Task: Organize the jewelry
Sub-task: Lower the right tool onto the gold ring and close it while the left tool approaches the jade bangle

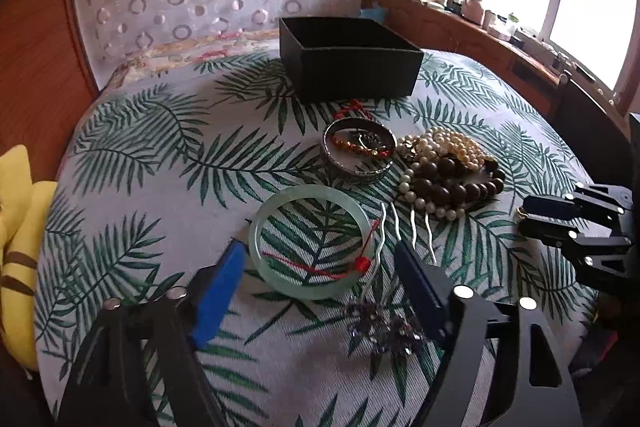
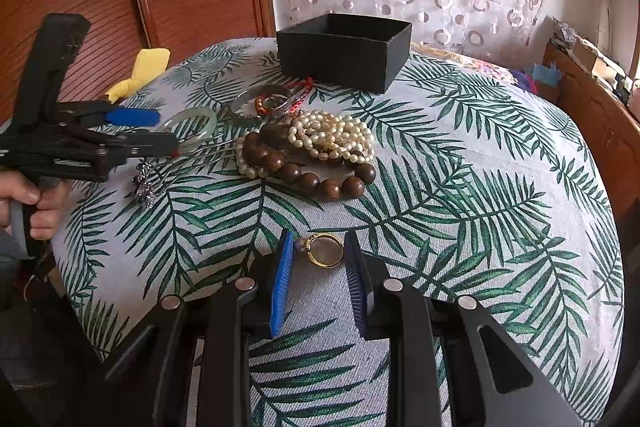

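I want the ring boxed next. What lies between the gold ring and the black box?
In the right wrist view, bare leaf-print cloth, then the wooden beads and pearls, lie between gold ring and black box.

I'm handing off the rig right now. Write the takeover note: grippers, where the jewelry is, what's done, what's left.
Left gripper: open, empty, its fingers either side of the jade bangle on the leaf-print cloth.
Right gripper: open, fingers flanking the gold ring, not yet closed on it.
Black box: open at the far edge; inside not visible.
On the cloth: silver bangle around a red-cord bracelet, pearl strands, wooden beads, hairpin.
Done: nothing confirmed boxed.
Left: grasp the ring and bangle, box everything.
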A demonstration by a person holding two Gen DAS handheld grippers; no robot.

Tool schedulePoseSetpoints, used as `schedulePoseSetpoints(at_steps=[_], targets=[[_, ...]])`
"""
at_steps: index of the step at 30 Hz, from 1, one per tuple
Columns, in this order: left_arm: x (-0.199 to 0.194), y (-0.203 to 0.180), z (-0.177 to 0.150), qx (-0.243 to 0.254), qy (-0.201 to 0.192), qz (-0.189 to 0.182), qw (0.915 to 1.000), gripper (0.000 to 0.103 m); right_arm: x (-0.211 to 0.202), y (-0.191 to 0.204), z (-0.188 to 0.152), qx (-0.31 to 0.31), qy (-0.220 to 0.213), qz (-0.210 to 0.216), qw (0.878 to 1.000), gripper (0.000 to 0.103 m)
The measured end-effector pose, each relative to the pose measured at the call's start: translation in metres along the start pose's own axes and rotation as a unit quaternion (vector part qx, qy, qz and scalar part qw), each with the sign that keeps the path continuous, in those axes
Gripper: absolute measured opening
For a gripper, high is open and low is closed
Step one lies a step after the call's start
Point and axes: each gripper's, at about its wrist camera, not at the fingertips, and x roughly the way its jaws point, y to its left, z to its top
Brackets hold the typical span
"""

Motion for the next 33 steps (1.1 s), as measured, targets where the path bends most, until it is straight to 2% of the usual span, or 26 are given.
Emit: schedulePoseSetpoints(at_steps=[12, 23, 25, 28, 33], targets=[[0.013, 0.009, 0.017, -0.032, 0.005, -0.006, 0.9995, 0.07, 0.0, 0.002, 0.0, 0.0, -0.004, -0.003, 1.0, 0.027], [0.023, 0.002, 0.021, -0.009, 0.024, 0.015, 0.9996, 0.072, 0.0, 0.002, -0.001, -0.003, -0.003, -0.004, 1.0, 0.027], [0.025, 0.001, 0.022, -0.003, 0.029, 0.026, 0.9992, 0.075, 0.001, 0.002, -0.001, -0.004, -0.003, -0.005, 1.0, 0.027], [0.023, 0.004, 0.019, 0.009, 0.035, 0.039, 0.9986, 0.075, 0.001, 0.003, -0.001, -0.007, -0.003, -0.009, 1.0, 0.027], [0.018, 0.013, 0.015, 0.001, 0.036, 0.042, 0.9985, 0.075, 0.001, 0.003, -0.001, -0.007, -0.003, -0.01, 1.0, 0.027]])
